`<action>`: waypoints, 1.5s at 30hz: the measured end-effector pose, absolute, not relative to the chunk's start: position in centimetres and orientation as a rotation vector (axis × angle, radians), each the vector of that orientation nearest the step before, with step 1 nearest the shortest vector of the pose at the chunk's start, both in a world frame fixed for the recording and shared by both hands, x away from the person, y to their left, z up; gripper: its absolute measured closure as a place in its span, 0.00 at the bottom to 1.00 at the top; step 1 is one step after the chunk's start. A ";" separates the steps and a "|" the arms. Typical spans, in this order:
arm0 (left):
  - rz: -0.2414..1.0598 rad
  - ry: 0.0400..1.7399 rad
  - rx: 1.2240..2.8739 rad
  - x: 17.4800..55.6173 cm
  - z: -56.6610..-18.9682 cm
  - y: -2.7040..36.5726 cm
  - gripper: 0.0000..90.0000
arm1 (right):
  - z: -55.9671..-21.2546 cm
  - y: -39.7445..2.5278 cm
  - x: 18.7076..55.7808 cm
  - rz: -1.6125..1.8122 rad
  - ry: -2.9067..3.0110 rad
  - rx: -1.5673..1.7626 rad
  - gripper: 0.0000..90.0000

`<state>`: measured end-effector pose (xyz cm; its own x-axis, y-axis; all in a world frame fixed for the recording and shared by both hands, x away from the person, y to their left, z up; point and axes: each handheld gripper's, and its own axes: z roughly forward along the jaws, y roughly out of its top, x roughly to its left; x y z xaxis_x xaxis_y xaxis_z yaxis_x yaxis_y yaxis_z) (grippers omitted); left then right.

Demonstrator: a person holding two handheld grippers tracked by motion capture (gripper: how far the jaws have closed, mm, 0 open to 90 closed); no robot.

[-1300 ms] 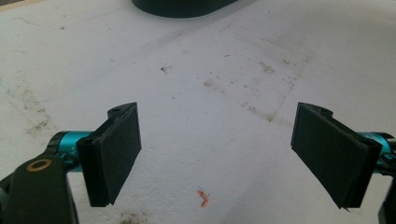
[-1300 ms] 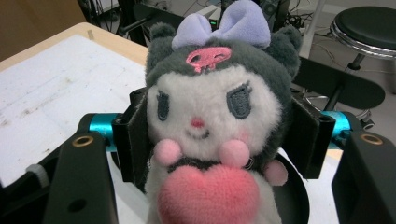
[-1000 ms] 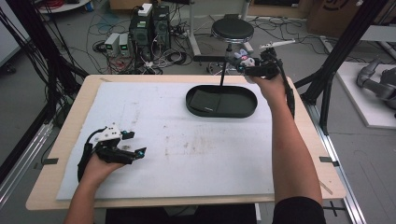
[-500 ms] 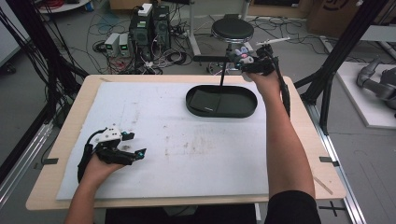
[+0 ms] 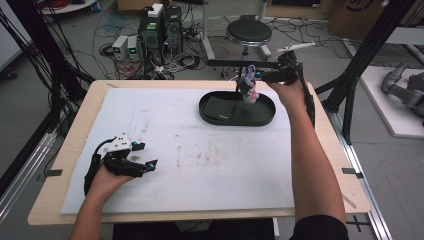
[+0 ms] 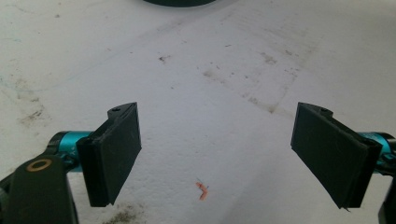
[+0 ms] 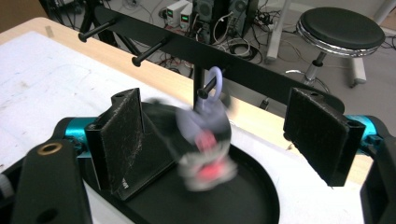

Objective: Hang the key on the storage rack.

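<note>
Keychain toy (image 7: 205, 144), a small grey plush with pink patches and a pale loop on top, now hangs by that loop from a peg of the black rack (image 5: 243, 63), directly above the black oval tray (image 5: 265, 117). A second ago it was not visible hanging there; your right hand was up at the rack. In the right gripper view the toy is blurred, so it seems to be swinging freely.

Your right gripper (image 7: 219, 140) sits just beside the rack, on its near side, with its jaws spread wide and nothing between the pads, so you appear to have let go. That suggests the hanging step is done, if the loop stays on the peg.

Your left gripper (image 5: 131, 161) rests on the white mat (image 5: 190, 165), well away from the rack, unmoved, its jaws also wide apart and empty.
</note>
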<state>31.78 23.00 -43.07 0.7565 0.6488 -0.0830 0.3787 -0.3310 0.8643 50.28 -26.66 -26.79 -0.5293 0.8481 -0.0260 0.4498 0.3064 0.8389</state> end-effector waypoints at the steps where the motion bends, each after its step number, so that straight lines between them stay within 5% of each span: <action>1: 0.343 0.780 1.959 31.8 -43.1 23.0 0.18 | -27.0 -26.8 49.9 1.138 2.114 1.152 0.23; 22: 0.339 0.774 1.948 32.2 -43.0 22.4 0.18 | -30.8 -28.6 43.5 1.197 2.223 1.014 0.23; 45: 0.357 0.776 1.916 32.2 -43.0 22.5 0.18 | -40.5 -31.2 35.8 1.357 2.192 1.071 0.23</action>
<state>32.25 22.52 -42.95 0.7508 0.6549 -0.0861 0.3609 -0.2976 0.8838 35.80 -31.22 -40.48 -0.6539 0.7510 0.0920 0.4172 0.2564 0.8719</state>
